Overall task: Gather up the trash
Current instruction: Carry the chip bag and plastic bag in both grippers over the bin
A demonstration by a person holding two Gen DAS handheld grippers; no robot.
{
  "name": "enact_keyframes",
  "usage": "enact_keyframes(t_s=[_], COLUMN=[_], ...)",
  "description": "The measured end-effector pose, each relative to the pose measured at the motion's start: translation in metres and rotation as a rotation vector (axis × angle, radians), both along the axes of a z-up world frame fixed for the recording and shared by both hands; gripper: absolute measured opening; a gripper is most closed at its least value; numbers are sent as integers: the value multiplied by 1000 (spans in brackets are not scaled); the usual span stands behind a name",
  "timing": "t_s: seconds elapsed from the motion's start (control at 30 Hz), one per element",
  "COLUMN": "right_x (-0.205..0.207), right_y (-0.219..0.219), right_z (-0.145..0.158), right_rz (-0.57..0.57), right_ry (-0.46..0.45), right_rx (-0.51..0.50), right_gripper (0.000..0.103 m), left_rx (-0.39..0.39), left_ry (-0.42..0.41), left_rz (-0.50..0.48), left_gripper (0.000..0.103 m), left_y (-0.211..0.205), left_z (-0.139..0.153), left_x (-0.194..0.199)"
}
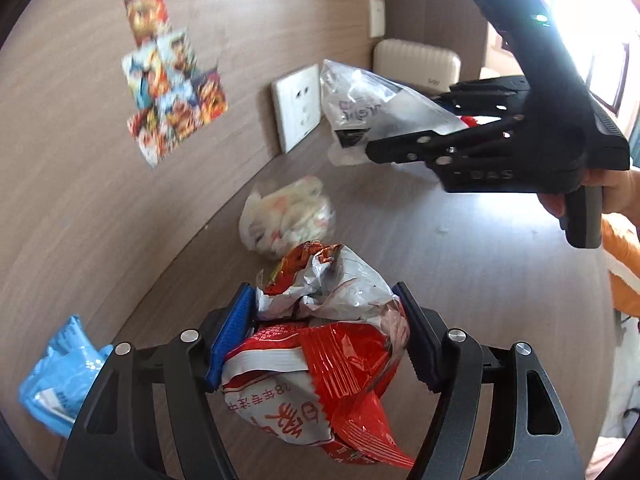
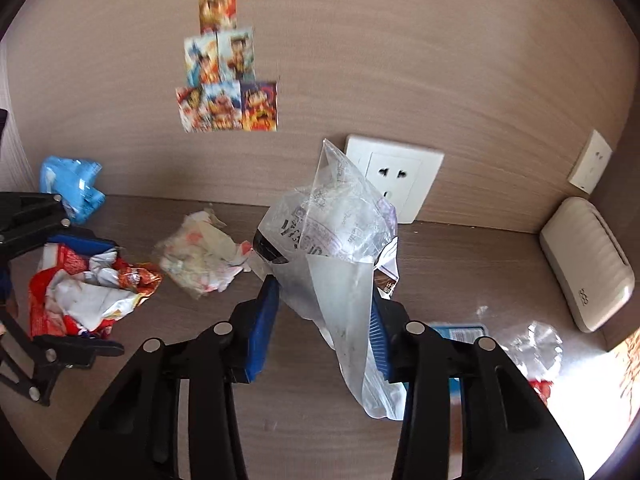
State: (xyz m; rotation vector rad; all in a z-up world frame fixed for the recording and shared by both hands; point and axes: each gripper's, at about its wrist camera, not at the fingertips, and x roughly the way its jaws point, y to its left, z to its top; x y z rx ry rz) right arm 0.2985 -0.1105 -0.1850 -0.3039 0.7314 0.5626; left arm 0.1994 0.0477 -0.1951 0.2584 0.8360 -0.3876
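Left gripper (image 1: 328, 340) angled down, clamped on crumpled red-and-white snack wrappers (image 1: 320, 360); right gripper (image 2: 324, 328) angled down, pinching clear plastic bag (image 2: 336, 248).

Two tongs are in play, the left tongs (image 1: 324, 344) and the right tongs (image 2: 324, 328). On the tabletop (image 2: 224, 400) I count six pieces of trash: one red-and-white snack wrapper (image 1: 320, 360), one clear plastic bag (image 2: 340, 248), one crumpled pale wrapper (image 2: 204, 256), one blue packet (image 2: 72, 188), one crinkled clear wrapper (image 2: 532, 344) and one flat blue-edged packet (image 2: 460, 332). The wall carries two sockets (image 2: 394, 176) and six picture cards (image 2: 228, 80). One cream box (image 2: 588, 260) sits far right.
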Motion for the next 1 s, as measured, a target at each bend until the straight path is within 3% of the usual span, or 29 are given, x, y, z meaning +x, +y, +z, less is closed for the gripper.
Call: enact_keyframes(t_s=[0.27,0.5,1.0], right_x=[-55,-107,-222], right_y=[-53,-113,-277], right_z=[31,33,7], right_rz=[-6,-74,-329], right_ry=[4,32,99], right_rx=[52,46,79], right_gripper=[44,43,43], left_rx=[2,8,32], left_ry=[-52,-66,-35], left_rz=[-78,-186,-569], left_gripper=[68,68,68], left_y=[-37,-96,-306], left_z=[31,40,23], left_x=[-23,-50,-91])
